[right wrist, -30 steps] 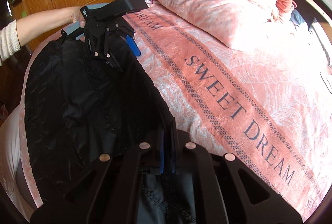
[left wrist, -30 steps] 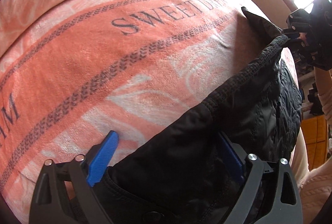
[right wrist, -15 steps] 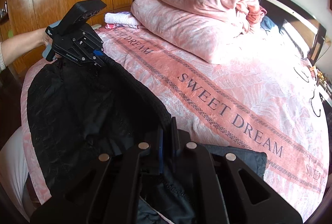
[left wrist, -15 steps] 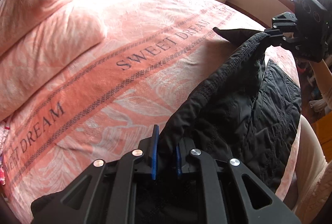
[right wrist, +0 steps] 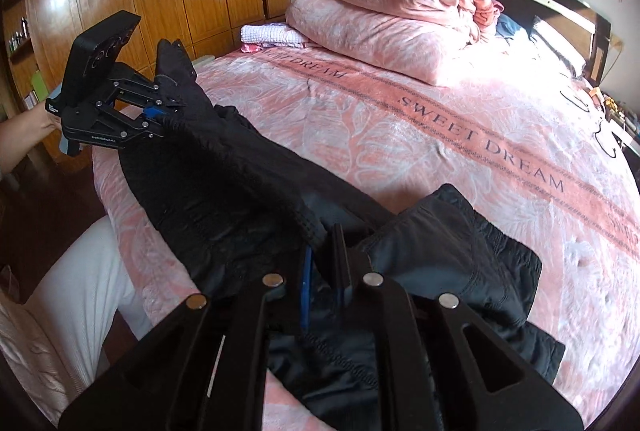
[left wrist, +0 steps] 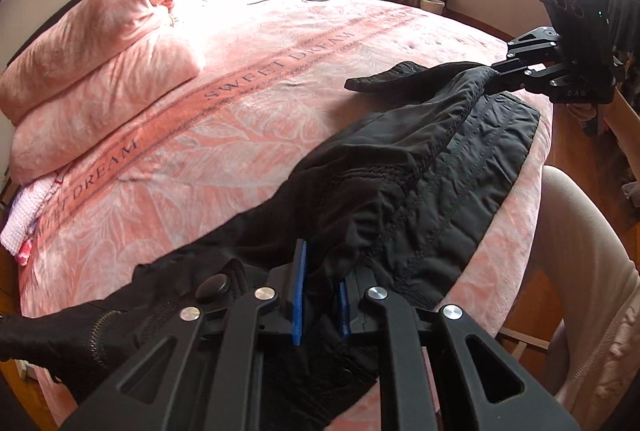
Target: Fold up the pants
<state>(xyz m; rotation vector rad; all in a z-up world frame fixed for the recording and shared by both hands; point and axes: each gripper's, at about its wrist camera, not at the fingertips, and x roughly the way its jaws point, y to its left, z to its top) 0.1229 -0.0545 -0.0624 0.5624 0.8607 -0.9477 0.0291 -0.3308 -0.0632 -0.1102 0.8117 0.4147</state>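
The pants (left wrist: pixel 420 167) are black, quilted and slightly shiny, with a stitched waistband, a zipper and a round button at one end. They lie stretched lengthwise along the near edge of a pink bedspread, the upper layer bunched and raised off the flat lower layer. One end seems doubled over, though folds hide the exact shape.

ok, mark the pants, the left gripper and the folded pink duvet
pants (left wrist: pixel 472 167), left wrist view, quilted panel lying on the bed
left gripper (left wrist: pixel 320 295), left wrist view, between blue pads clamping fabric
folded pink duvet (right wrist: pixel 372 31), right wrist view, lower fold
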